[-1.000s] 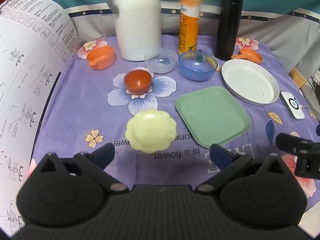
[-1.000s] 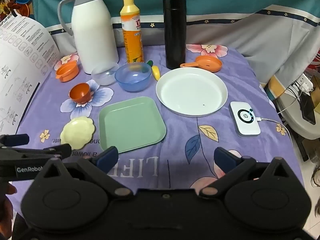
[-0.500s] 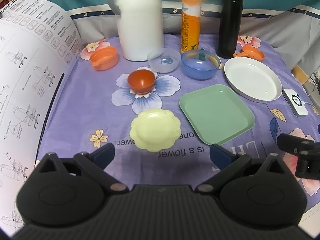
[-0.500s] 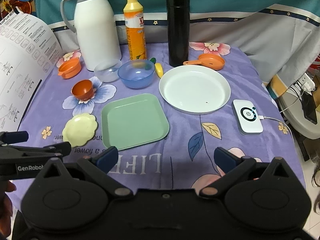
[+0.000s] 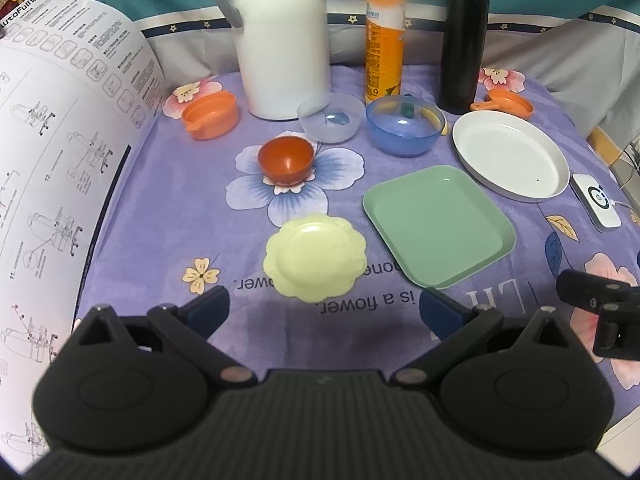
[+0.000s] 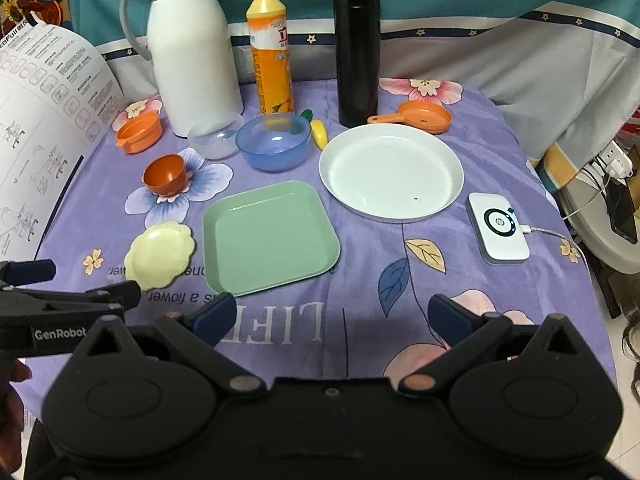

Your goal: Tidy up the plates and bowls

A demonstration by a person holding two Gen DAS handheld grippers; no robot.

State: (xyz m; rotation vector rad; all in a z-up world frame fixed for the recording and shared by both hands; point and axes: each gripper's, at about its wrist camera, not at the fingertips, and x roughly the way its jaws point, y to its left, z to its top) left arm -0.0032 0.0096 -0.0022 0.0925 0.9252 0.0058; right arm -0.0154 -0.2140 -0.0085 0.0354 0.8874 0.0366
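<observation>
On the purple flowered cloth lie a yellow scalloped plate, a green square plate and a white round plate. Behind stand a small red bowl, a clear bowl and a blue bowl. My left gripper is open and empty, just short of the yellow plate. My right gripper is open and empty, near the table's front edge, below the green plate.
A white thermos jug, an orange bottle and a black flask stand at the back. Two orange cups, a white charger puck and a printed sheet at the left are also here.
Both grippers have drawn slightly forward and lower toward the table; the dishes have not moved.
</observation>
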